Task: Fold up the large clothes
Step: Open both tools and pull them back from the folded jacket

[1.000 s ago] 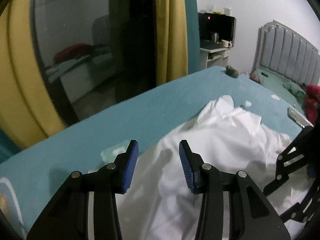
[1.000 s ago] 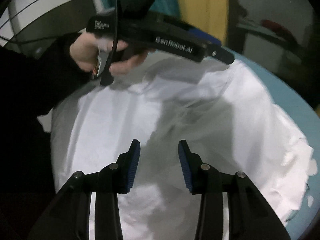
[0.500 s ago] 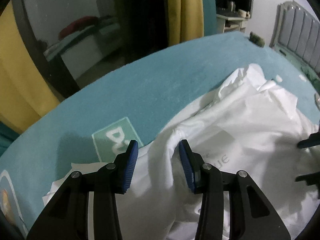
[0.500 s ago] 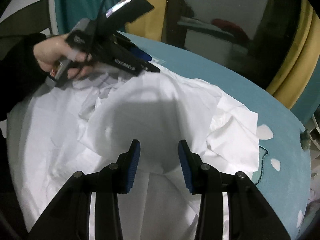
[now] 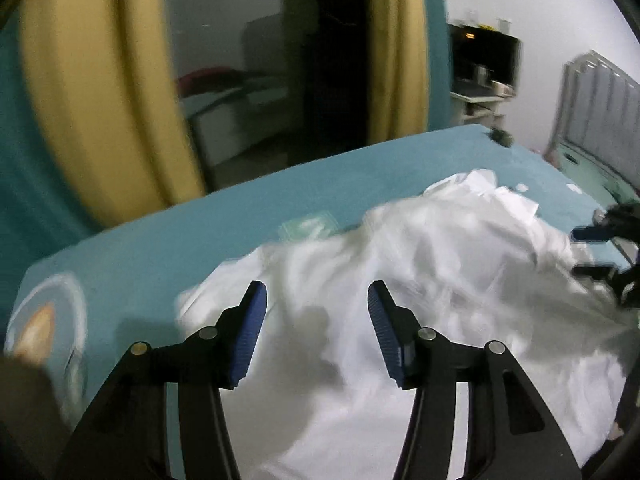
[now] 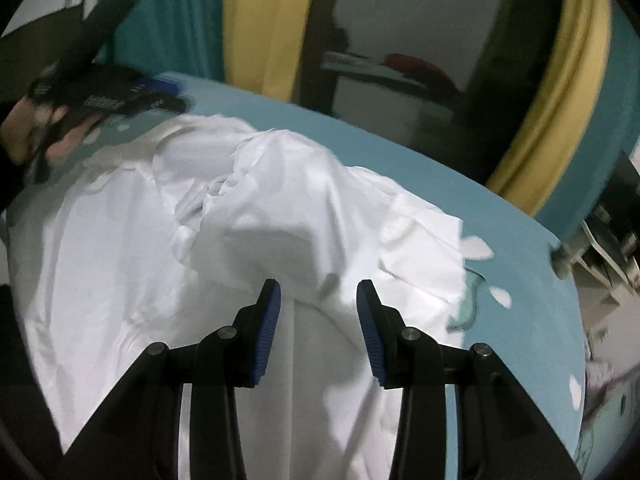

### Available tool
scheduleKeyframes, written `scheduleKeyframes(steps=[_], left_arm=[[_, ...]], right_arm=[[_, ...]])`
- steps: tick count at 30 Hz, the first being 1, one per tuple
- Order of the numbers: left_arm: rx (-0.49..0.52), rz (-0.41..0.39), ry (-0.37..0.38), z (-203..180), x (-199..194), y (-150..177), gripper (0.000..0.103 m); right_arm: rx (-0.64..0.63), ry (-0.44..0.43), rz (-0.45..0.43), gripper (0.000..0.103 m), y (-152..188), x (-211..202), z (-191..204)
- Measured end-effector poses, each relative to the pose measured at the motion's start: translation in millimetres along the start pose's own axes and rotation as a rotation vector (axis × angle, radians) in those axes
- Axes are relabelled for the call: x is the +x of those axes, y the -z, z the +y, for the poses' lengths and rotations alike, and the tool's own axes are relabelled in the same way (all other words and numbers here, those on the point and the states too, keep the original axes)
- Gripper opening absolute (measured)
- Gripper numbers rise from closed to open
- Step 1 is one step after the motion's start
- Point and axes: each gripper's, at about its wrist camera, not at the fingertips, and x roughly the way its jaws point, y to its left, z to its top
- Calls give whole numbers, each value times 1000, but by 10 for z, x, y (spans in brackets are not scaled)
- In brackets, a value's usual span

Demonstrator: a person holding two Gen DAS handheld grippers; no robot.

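Garment (image 6: 280, 208), white, lies crumpled on bedsheet (image 6: 500, 240).

Left gripper (image 5: 316, 304) over a rumpled white garment (image 5: 420, 280)

Its jaws stand apart with nothing between them. The garment lies on a teal bed cover (image 5: 192, 240); the right gripper (image 5: 600, 248) shows blurred at the far right edge.

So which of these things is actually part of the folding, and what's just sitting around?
Part of the job:
white garment
left gripper, open
right gripper, open
teal bed cover it lies on

Just lying about:
yellow curtain
grey headboard
small dark object at the bed's far corner
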Motion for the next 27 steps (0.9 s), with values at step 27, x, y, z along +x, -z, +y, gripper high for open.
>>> scheduleKeyframes(steps=[27], left_arm=[[-394, 93, -268, 528, -1032, 1908, 64]], right_arm=[[498, 229, 27, 57, 1709, -957, -499]])
